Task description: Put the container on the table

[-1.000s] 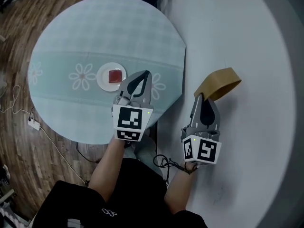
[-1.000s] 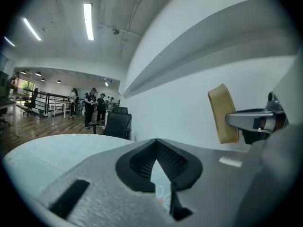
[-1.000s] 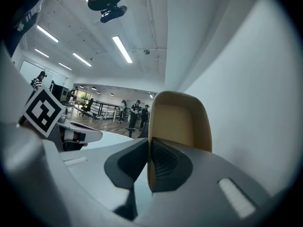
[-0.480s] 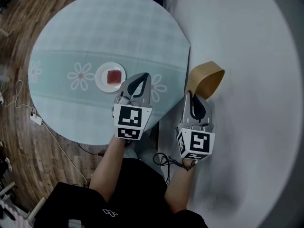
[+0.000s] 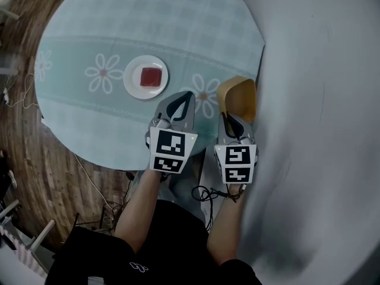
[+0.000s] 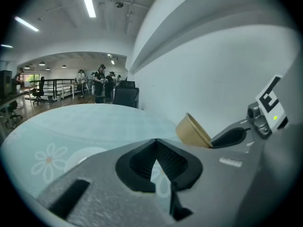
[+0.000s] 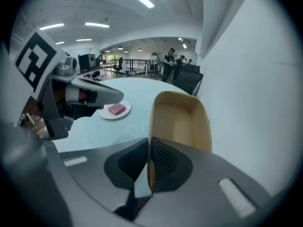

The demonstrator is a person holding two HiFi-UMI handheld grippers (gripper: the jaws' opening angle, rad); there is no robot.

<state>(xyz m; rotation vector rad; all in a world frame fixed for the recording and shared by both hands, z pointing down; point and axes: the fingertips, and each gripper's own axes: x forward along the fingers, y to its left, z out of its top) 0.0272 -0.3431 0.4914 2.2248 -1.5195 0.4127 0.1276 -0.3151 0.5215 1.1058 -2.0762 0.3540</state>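
A tan, oval paper container (image 5: 237,97) hangs tilted over the right edge of the round table (image 5: 119,34), which has a pale blue flowered cloth. My right gripper (image 5: 228,119) is shut on the container's near wall. In the right gripper view the wall sits between the pads and the empty container (image 7: 180,119) stretches away from the right gripper (image 7: 148,141). My left gripper (image 5: 185,95) hovers over the table just left of it, shut with nothing in it. The left gripper view shows the container (image 6: 191,130) to the right of the left gripper (image 6: 155,142).
A white plate (image 5: 146,77) with a red block (image 5: 151,76) rests on the table, left of both grippers. A curved white wall (image 5: 320,100) rises right of the table. Wooden floor with a cable (image 5: 89,177) lies to the left. People and chairs stand far off.
My right gripper has carried the container leftward, from in front of the white wall to over the table's right edge, close beside the left gripper. The left gripper has barely moved.
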